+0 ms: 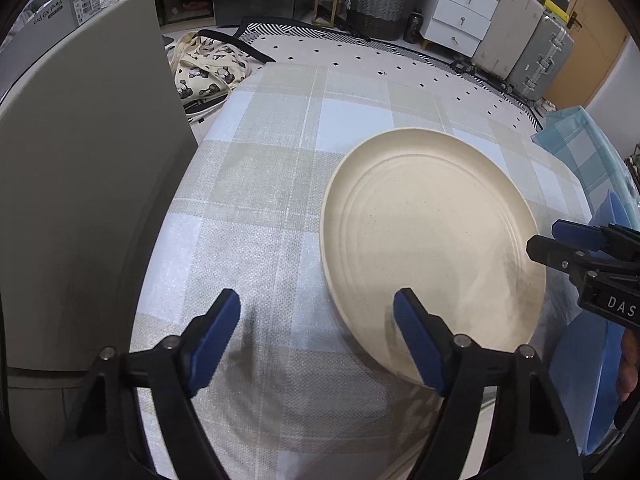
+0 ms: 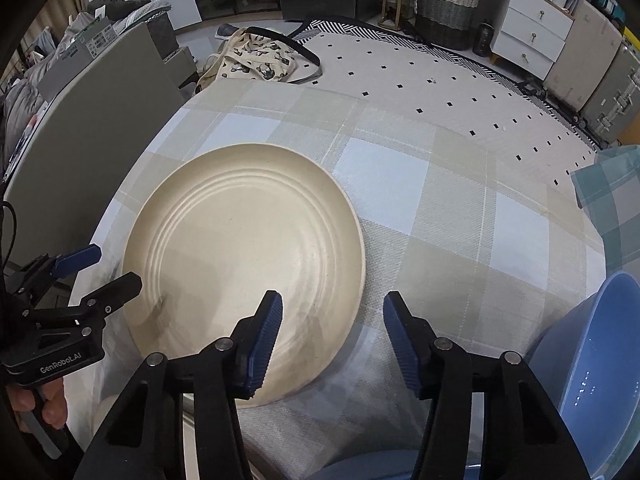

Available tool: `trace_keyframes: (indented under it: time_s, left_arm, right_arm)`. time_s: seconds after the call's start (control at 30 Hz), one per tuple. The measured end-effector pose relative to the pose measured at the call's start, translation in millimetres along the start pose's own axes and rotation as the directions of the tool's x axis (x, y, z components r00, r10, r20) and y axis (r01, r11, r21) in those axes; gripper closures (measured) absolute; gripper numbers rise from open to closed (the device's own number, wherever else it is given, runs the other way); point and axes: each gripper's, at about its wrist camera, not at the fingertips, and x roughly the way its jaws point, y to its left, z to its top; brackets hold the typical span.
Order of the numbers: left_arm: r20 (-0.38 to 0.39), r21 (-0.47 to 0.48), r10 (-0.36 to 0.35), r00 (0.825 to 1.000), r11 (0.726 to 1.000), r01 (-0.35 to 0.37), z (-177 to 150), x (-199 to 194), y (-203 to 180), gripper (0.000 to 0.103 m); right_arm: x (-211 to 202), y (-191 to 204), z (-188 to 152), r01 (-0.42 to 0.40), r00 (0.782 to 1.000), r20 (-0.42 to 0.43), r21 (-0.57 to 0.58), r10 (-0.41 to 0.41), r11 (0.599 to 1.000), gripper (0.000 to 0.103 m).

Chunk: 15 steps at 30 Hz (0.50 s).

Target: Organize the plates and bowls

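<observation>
A cream ridged plate (image 1: 432,240) lies flat on the checked tablecloth (image 1: 272,184); it also shows in the right wrist view (image 2: 240,248). My left gripper (image 1: 316,332) is open and empty, its right finger over the plate's near rim. It appears at the left of the right wrist view (image 2: 100,268). My right gripper (image 2: 332,340) is open and empty, its left finger over the plate's near right rim. It appears at the right edge of the left wrist view (image 1: 556,240). A blue bowl (image 2: 592,360) sits at the near right; blue dishes (image 1: 588,368) show at the right of the left wrist view.
A grey chair back (image 1: 80,184) stands at the table's left. Beyond the table's far edge lie a patterned tote bag (image 2: 256,60) and a dotted rug (image 2: 440,76). A wicker basket (image 2: 446,4), white drawers (image 2: 532,28) and suitcases (image 1: 532,52) line the back.
</observation>
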Motion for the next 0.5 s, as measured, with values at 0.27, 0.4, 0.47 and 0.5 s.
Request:
trace_keyframes:
  time_s: [0.27,0.4,0.47,0.5]
  left_arm:
    - [-0.030,0.011,0.016,0.999,1.000,-0.016,-3.0,5.3,-2.0,0.052]
    - [-0.034,0.027,0.021,0.999,0.999,-0.020,-4.7,6.2,-5.3,0.065]
    - [-0.032,0.034,0.017,0.999,0.999,-0.016,-4.9,5.6,-7.2,0.069]
    - [-0.030,0.039,0.015,0.999,0.999,-0.014,-4.9,5.5,-8.8,0.072]
  right_arm:
    - [3.7,-0.3,-1.1,0.003,1.000,-0.014,-0.016,-0.003,1.000,0.067]
    - [6.2,1.5,-2.6,0.010,1.000,-0.021,-0.035,-0.011,0.999,0.074]
    - [7.0,3.0,-3.4,0.017,1.000,-0.020,-0.044,-0.018,0.999,0.076]
    - [7.1,3.2,-3.7,0.021,1.000,-0.018,-0.049,-0.022,0.999,0.076]
